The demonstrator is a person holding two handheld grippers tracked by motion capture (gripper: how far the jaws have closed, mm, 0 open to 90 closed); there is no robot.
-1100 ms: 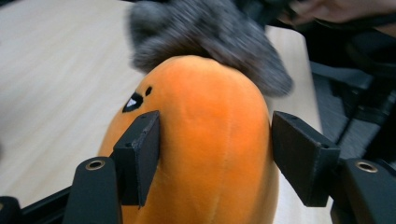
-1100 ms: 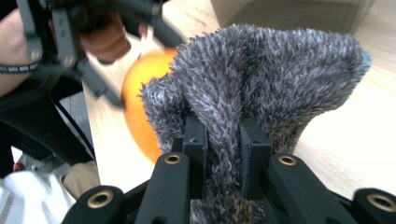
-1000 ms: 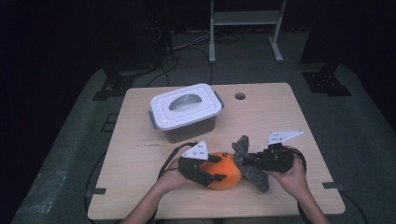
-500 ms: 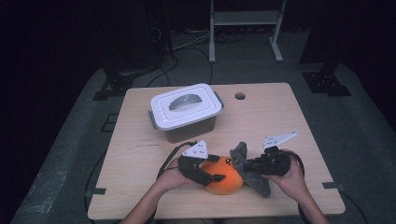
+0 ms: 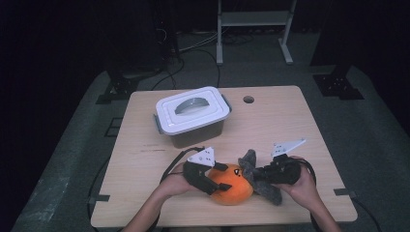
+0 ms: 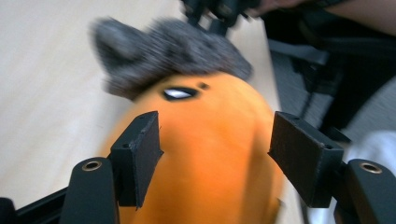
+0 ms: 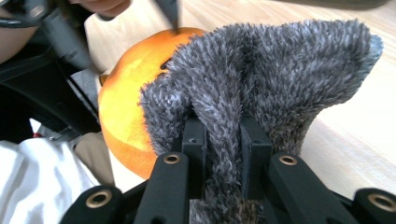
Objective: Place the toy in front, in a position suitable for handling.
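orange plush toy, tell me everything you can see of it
The orange plush toy is round and soft, with a small stitched eye and a fuzzy grey fabric part on its side. It lies near the front edge of the wooden table. The left gripper straddles its orange body; the right gripper pinches the grey fuzz.

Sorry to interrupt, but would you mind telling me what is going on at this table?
A person works on an orange plush toy near the front edge of the wooden table, with a claw in each hand. The right claw is shut on the toy's grey furry part. The left claw straddles the orange body; its jaws have just been closing, though a gap shows at one pad. A lidded white-topped box stands untouched farther back.
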